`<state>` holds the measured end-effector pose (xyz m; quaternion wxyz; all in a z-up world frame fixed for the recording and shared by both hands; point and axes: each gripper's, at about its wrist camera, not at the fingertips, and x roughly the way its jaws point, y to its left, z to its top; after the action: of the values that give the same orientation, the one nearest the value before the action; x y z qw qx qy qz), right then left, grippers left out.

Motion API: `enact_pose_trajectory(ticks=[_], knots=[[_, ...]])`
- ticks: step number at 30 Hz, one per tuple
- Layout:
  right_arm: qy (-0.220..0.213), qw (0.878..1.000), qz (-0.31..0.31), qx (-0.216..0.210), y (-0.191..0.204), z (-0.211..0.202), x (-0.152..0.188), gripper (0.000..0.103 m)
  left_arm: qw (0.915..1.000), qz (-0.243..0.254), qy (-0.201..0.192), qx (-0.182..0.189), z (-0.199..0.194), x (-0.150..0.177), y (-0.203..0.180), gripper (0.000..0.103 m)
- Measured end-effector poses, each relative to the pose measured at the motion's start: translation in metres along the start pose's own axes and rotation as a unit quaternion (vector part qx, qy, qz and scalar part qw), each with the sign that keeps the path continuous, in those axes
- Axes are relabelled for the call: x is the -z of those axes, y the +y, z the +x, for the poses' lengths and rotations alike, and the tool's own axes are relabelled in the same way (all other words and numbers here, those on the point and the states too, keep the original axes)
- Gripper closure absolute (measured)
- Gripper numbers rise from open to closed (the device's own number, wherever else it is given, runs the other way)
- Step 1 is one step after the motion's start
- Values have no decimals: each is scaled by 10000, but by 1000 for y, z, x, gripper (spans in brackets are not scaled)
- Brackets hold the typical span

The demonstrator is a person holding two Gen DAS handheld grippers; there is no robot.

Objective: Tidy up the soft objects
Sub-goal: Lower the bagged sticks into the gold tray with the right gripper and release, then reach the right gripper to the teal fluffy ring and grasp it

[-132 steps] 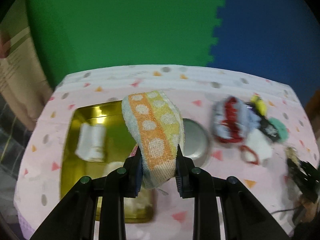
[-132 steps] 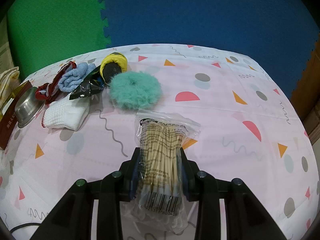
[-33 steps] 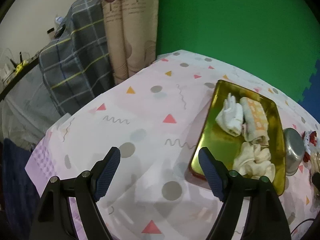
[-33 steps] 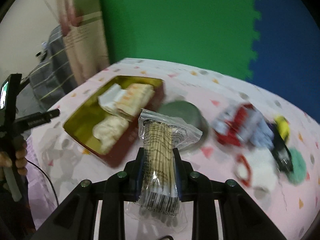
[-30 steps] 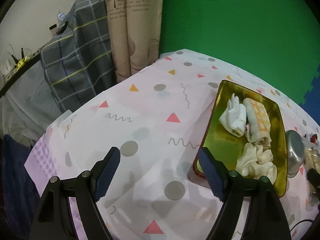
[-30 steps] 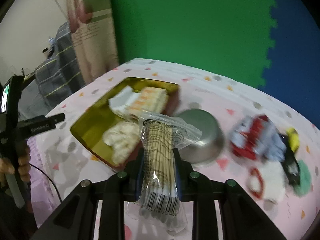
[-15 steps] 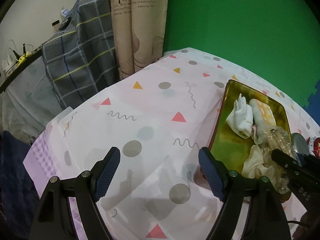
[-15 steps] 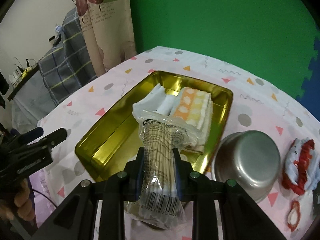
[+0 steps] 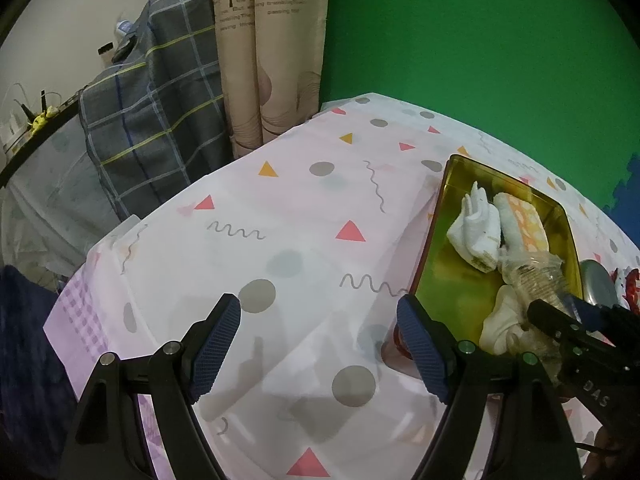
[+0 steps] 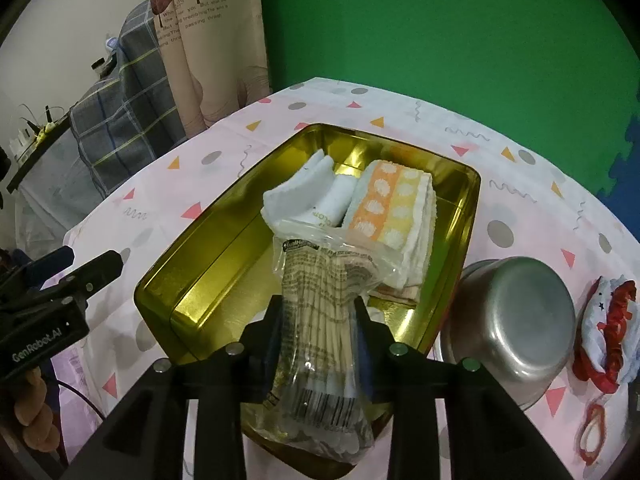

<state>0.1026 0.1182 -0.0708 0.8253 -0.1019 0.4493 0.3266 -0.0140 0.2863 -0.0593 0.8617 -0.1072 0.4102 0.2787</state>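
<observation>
Right tongs (image 10: 318, 300) just easing open, swab bag (image 10: 320, 272) between | left tongs (image 9: 316, 308) released, empty | bag hides tray (image 10: 224, 240) floor

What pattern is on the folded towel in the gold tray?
The folded towel has orange and yellow stripes with white dots, clearest in the right wrist view.

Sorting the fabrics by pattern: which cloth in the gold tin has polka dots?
The folded towel with orange and yellow stripes and white dots, at the tin's far right. The white cloth beside it on its left is plain.
</observation>
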Motion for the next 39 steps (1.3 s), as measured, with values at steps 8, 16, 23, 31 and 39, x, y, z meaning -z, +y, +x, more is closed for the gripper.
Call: enact_pose_trajectory(ticks=[8, 16, 23, 31, 39], knots=[[-200, 9997, 140, -39, -7, -25, 3, 64, 10000, 82, -50, -8, -1, 3, -4, 25], [-389, 9985, 379, -19, -31, -62, 26, 64, 9998, 196, -97, -25, -4, 4, -9, 25], [-538, 9948, 768, 409, -83, -102, 59, 63, 9991, 390, -148, -73, -6, 6, -18, 25], [-591, 9778, 1476, 1362, -185, -155, 105, 60, 9980, 576, -240, -55, -11, 9, -27, 24], [-579, 9458, 2287, 2231, -288, -185, 155, 59, 9950, 881, -465, -29, -21, 11, -41, 24]])
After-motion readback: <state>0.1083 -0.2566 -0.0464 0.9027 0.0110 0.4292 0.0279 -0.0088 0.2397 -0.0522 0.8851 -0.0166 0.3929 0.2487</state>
